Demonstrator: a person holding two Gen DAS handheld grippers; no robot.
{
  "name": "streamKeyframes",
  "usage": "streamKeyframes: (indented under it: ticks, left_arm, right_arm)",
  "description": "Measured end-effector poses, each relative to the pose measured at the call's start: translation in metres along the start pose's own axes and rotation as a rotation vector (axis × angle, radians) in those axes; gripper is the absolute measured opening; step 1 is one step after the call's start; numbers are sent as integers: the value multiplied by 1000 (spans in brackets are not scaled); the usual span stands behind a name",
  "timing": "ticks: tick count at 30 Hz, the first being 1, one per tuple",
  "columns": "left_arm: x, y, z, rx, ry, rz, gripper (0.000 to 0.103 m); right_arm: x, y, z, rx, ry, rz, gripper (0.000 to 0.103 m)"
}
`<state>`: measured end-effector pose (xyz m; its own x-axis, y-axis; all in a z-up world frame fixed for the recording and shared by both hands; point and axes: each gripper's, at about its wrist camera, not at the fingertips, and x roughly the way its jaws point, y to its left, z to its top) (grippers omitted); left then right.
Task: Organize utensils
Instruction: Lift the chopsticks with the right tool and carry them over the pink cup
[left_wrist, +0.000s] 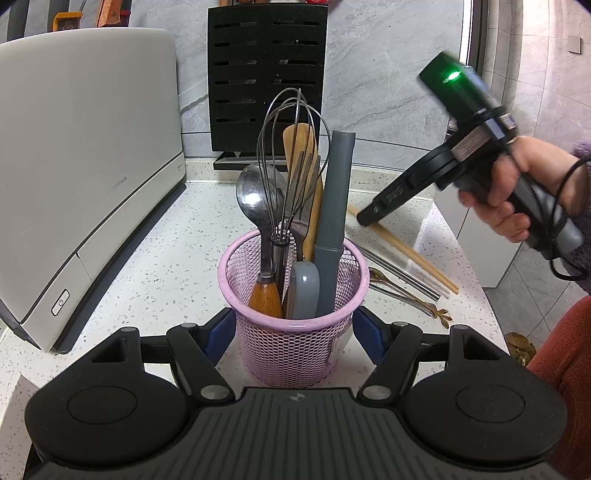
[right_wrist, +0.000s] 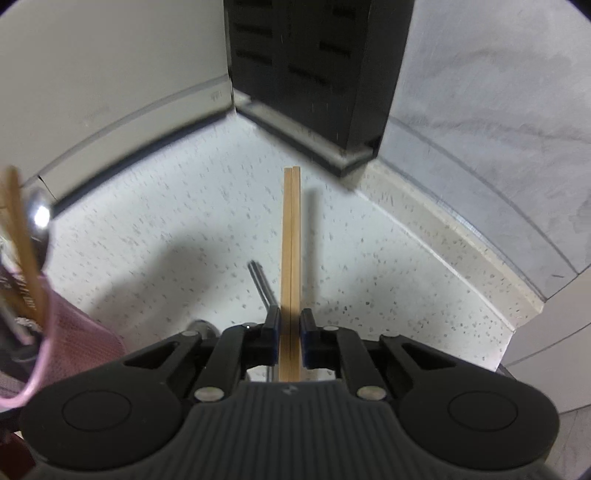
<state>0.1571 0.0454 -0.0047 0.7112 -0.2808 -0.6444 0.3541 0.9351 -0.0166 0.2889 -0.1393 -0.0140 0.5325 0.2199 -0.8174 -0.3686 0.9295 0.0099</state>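
A pink mesh cup (left_wrist: 295, 354) stands on the speckled counter (left_wrist: 177, 258), and my left gripper (left_wrist: 295, 328) is shut on it with a blue pad against each side. It holds a wire whisk (left_wrist: 291, 147), a metal spoon (left_wrist: 255, 199), a wooden spatula (left_wrist: 301, 155) and a grey handle (left_wrist: 336, 206). My right gripper (right_wrist: 291, 325) is shut on a pair of wooden chopsticks (right_wrist: 291, 240), which run forward between its pads and cast a shadow on the counter. From the left wrist, the right gripper (left_wrist: 364, 219) sits right of the cup, the chopsticks (left_wrist: 417, 258) trailing behind it.
Metal sticks (left_wrist: 402, 275) and a gold-coloured utensil (left_wrist: 406, 295) lie right of the cup. A white appliance (left_wrist: 85, 166) fills the left side. A black slotted block (left_wrist: 266, 74) stands against the back wall. The counter edge (left_wrist: 480, 277) drops off at the right.
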Motion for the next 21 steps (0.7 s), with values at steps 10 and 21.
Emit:
streamKeyframes:
  ticks: [10, 21]
  left_arm:
    - [0, 0, 0, -2, 2, 0, 80]
    - [0, -1, 1, -5, 5, 0, 80]
  right_arm:
    - [-89, 14, -22, 50, -363, 102, 8]
    - [-142, 48, -44, 80, -740, 190, 8]
